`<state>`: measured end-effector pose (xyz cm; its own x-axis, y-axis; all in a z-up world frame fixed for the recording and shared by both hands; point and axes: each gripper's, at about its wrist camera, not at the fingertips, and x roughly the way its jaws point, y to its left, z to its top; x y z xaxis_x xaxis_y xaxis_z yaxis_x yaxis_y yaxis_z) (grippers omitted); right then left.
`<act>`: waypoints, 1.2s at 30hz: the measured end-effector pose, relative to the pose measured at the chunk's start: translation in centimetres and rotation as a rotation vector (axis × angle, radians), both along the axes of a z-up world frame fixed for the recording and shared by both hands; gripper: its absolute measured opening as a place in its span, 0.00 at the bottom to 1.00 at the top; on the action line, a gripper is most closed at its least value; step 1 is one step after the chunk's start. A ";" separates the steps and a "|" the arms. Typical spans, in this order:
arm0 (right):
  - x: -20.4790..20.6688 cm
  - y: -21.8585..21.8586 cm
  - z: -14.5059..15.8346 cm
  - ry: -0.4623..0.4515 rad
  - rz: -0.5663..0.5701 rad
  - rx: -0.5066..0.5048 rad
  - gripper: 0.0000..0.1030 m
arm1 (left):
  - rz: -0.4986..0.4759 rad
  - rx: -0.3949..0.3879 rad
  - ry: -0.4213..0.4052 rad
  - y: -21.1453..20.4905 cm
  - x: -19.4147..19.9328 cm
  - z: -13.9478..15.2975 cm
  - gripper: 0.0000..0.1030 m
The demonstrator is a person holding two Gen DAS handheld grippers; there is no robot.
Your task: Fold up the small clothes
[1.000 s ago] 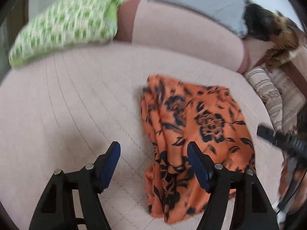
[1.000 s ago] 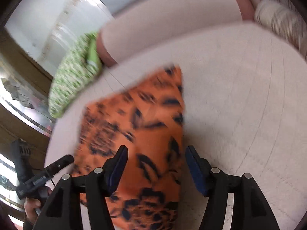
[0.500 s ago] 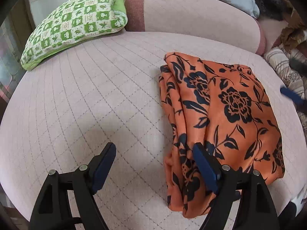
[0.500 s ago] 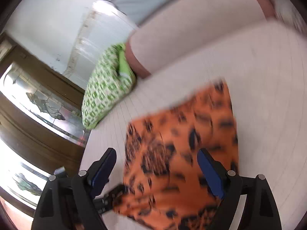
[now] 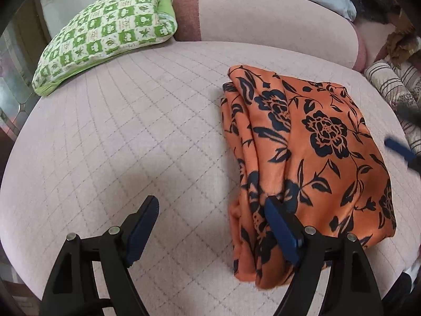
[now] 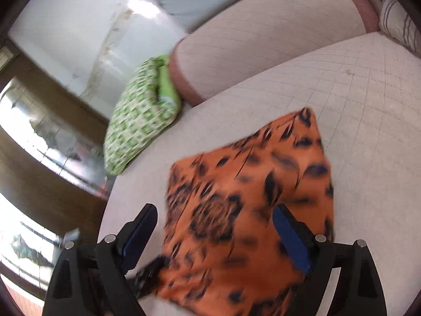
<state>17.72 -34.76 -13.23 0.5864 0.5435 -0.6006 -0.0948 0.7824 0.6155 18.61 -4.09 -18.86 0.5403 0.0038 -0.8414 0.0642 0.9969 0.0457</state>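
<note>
An orange garment with a dark floral print (image 5: 310,158) lies folded on the pale pink quilted cushion (image 5: 118,137). It also shows, blurred, in the right wrist view (image 6: 250,205). My left gripper (image 5: 210,218) is open and empty, above the cushion at the garment's near left edge. My right gripper (image 6: 214,226) is open and empty above the garment. One blue fingertip (image 5: 397,146) of the right gripper shows at the right edge of the left wrist view.
A green and white checked pillow (image 5: 105,34) lies at the back left and also shows in the right wrist view (image 6: 139,115). A pink backrest (image 5: 263,15) runs behind the cushion. Striped cushions (image 5: 394,92) sit at the right. Wooden window frames (image 6: 39,137) stand beyond the seat's left edge.
Both grippers have drawn back and up from the garment. The garment now lies flatter and still on the cushion. The right wrist view has swung towards the pillow and windows.
</note>
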 end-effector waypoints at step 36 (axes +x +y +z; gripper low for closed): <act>-19.5 5.4 2.4 -0.096 -0.137 -0.637 1.00 | 0.055 -0.069 -0.230 0.4 -16.7 6.8 0.92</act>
<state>-1.78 -29.32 -10.80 0.6916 0.0156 -0.7221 0.0002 0.9998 0.0217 1.90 -3.67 -12.07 0.7182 -0.0141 -0.6957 0.0050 0.9999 -0.0151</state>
